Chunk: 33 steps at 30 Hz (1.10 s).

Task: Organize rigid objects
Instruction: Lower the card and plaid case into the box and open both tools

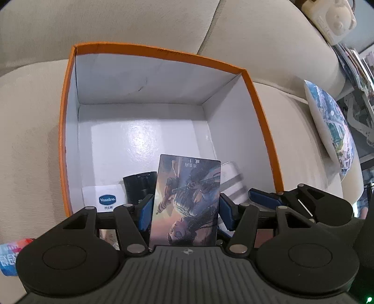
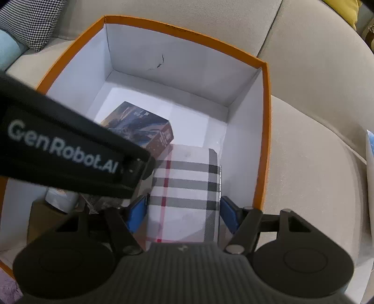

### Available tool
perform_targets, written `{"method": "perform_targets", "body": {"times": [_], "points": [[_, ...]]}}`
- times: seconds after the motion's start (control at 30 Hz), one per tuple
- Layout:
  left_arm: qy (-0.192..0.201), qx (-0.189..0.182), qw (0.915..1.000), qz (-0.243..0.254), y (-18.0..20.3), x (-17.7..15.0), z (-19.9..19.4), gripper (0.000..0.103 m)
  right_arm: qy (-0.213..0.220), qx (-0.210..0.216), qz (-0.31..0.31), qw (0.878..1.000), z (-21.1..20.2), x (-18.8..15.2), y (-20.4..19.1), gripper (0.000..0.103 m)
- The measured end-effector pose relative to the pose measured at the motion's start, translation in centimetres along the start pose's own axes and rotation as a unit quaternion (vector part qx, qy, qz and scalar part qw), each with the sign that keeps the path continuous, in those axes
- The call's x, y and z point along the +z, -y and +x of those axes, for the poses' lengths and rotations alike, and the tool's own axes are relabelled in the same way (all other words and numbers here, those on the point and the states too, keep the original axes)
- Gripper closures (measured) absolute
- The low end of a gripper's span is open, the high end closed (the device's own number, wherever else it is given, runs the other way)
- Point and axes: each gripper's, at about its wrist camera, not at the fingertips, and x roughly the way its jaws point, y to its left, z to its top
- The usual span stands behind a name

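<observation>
An orange box with white inside (image 1: 70,98) (image 2: 264,121) stands on a beige sofa. My left gripper (image 1: 184,208) is shut on an illustrated card box (image 1: 187,201), held upright over the box's near edge; it shows in the right wrist view (image 2: 140,126) too. My right gripper (image 2: 184,212) is shut on a plaid-patterned white box (image 2: 187,187), held inside the orange box at its right side. Its edge shows in the left wrist view (image 1: 231,180). The left gripper's black body (image 2: 70,159) crosses the right wrist view.
A Vaseline box (image 1: 105,198) and a black object (image 1: 139,187) lie in the orange box's near left corner. A printed cushion (image 1: 332,126) leans at the sofa's right. A houndstooth cushion (image 2: 30,21) sits at the left. A colourful pack (image 1: 9,259) lies outside.
</observation>
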Motion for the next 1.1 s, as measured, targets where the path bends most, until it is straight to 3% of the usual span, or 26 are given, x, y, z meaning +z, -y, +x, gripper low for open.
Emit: {"method": "perform_targets", "body": {"times": [0.27,0.43,0.73,0.8,0.9,1.07,1.1], "points": [[0.007,-0.039,0.9983,-0.043,-1.0,-0.5,-0.9,0.037,0.003,0.011,-0.008,1.0,-0.7,0.0,0.0,0.034],[0.017,-0.046,0.9968,-0.063,-1.8,-0.7,-1.6,0.037,0.015,0.036,-0.001,0.999,-1.3,-0.2,1.1,0.056],[0.049,-0.002,0.9986,0.019,-0.3,-0.2,-2.2,0.037,0.01,0.098,-0.084,0.992,1.1,0.7,-0.5,0.057],[0.057,-0.012,0.9982,0.011,-0.8,0.0,-2.5,0.037,0.01,0.136,-0.1,0.986,1.6,0.9,-0.8,0.074],[0.056,-0.02,0.9982,0.003,-1.5,0.4,-2.4,0.037,-0.015,0.196,-0.082,0.977,2.6,1.3,-0.6,0.083],[0.063,-0.032,0.9975,-0.011,-2.0,0.5,-2.3,0.037,-0.036,0.19,-0.073,0.978,5.1,1.2,-0.6,0.089],[0.064,-0.035,0.9972,-0.014,-2.1,0.5,-2.4,0.037,-0.04,0.187,-0.067,0.979,5.4,1.1,-0.7,0.095]]}}
